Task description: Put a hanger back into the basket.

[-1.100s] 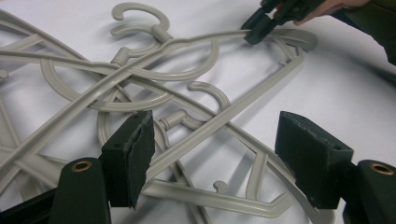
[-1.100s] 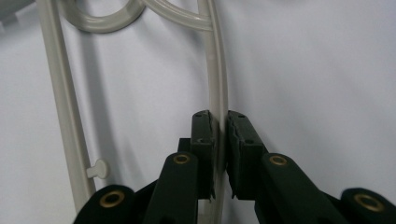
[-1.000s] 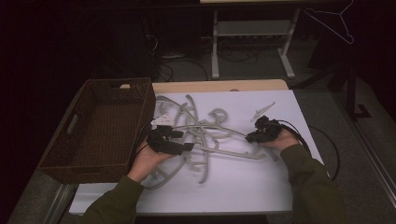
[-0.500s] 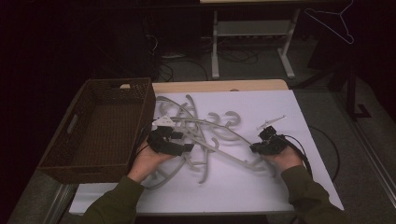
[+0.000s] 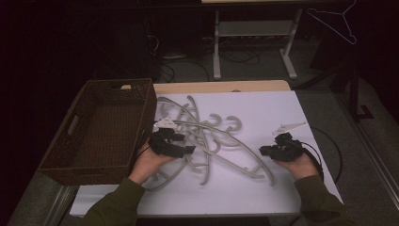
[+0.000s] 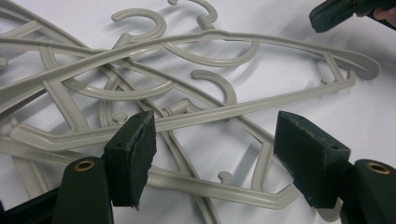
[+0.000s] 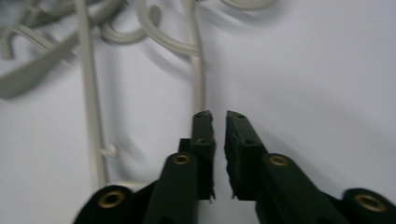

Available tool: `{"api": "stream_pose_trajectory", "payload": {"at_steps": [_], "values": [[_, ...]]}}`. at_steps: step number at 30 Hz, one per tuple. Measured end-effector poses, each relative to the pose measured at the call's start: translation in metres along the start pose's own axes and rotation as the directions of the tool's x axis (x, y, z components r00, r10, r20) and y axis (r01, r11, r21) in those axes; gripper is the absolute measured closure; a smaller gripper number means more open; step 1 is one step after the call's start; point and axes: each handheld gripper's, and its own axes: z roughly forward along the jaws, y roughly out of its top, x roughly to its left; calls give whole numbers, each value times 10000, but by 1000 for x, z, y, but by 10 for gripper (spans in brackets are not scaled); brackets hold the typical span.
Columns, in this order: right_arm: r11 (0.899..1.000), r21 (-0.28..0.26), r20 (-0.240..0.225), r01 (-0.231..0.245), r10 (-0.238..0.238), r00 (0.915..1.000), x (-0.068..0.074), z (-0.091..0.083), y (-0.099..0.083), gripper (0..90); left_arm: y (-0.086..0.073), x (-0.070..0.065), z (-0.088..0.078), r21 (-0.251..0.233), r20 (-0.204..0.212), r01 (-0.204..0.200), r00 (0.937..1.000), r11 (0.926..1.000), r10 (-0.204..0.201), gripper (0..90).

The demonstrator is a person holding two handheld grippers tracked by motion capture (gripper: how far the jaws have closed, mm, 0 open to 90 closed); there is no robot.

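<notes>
Evidently to sort tangled hangers (image 5: pixel 207 141) toward the basket (image 5: pixel 101 129), the left gripper (image 6: pixel 215 154) gapes empty over crossed bars between its fingers, while the right gripper (image 7: pixel 217 116), nearly closed and empty, just closed further beside one bar.

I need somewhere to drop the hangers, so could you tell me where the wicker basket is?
In the high view, the wicker basket sits at the table's left edge, just left of the hanger pile.

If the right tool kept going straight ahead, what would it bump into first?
Probably the thin straight bar of a grey plastic hanger just past the right tool's closed tips, though depth is hard to judge.
</notes>
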Motion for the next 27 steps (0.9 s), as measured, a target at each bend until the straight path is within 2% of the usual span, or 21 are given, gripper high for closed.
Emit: {"api": "stream_pose_trajectory", "payload": {"at_steps": [3,6,12,15,17,18,23,27], "values": [[9988,469,104,163,-168,9998,-5,6,-7,895,0,0,0,32,-10,-5,10000,10000,5,297],[9956,817,-212,468,-452,9988,-1,13,-10,897,0,0,0,48,1,-7,10000,10000,7,297],[9888,1080,-655,1027,-960,9932,12,15,-11,898,-1,1,-1,76,-48,19,10000,10000,-18,297],[9874,1081,-1001,1152,-1045,9895,21,14,-14,898,-1,1,0,101,-73,11,10000,9999,-10,297],[9842,1034,-1227,1439,-1310,9838,26,14,-16,898,-1,1,0,119,-80,4,10000,9999,-3,297],[9847,1005,-1441,1426,-1274,9813,30,14,-17,898,-1,1,1,134,-69,21,10000,9999,-20,297],[9768,915,-2192,1934,-1697,9608,49,17,-21,898,-1,-1,3,221,-48,-47,10000,9997,49,297],[9669,882,-2522,2394,-2108,9444,62,21,-20,897,-1,-1,4,285,-59,-117,9999,9995,119,297]]}}
